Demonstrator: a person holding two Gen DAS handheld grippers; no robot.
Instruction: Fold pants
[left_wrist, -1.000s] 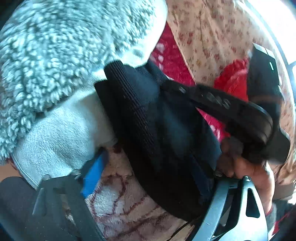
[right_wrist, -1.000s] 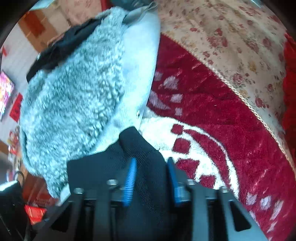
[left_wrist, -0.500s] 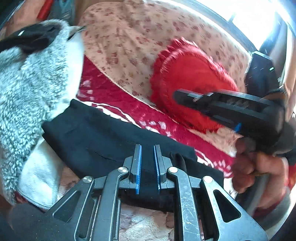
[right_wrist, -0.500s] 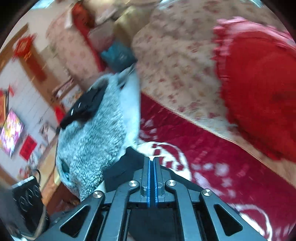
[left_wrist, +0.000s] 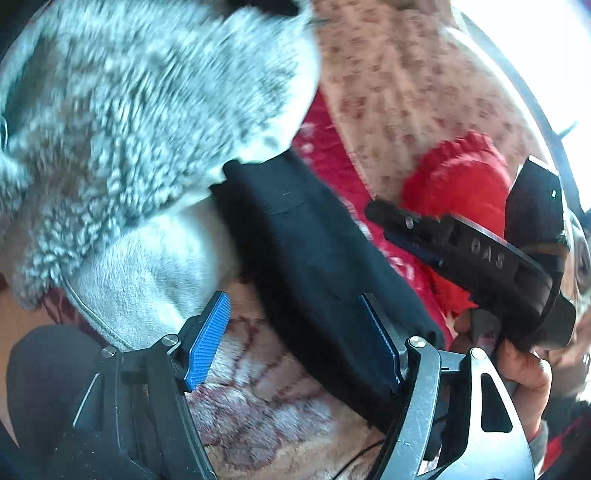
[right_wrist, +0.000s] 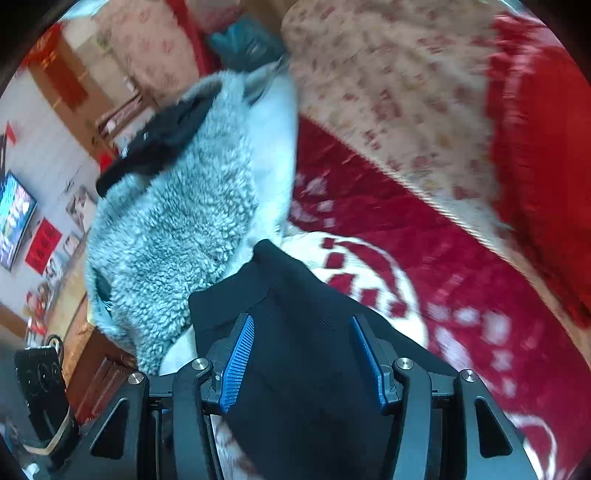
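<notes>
We hold both grippers over the black pants, which lie folded into a thick band on a red-and-cream blanket. Our left gripper has its jaws spread wide — the blue pads stand well apart, one over bare blanket and the other at the band's right edge, and nothing is clamped between them. Our right gripper is likewise wide open, its pads flanking the dark cloth, which runs up between them without being pinched. Whether the fingers actually touch the cloth, we cannot tell.

In the left view the pants run on a slant from the upper middle down toward the lower right, and the right gripper hangs beside them, gripped by our right hand. The far end of the band meets a grey fleece garment — shaggy outside, pale and smooth inside — heaped at the blanket's left. In the right view a small black item sits on top of the fleece; what it is, we cannot make out.

Behind the blanket rises a floral sofa back, with a red cushion leaning on it at the right. Far left in the right view, a lit screen hangs on a wall.
</notes>
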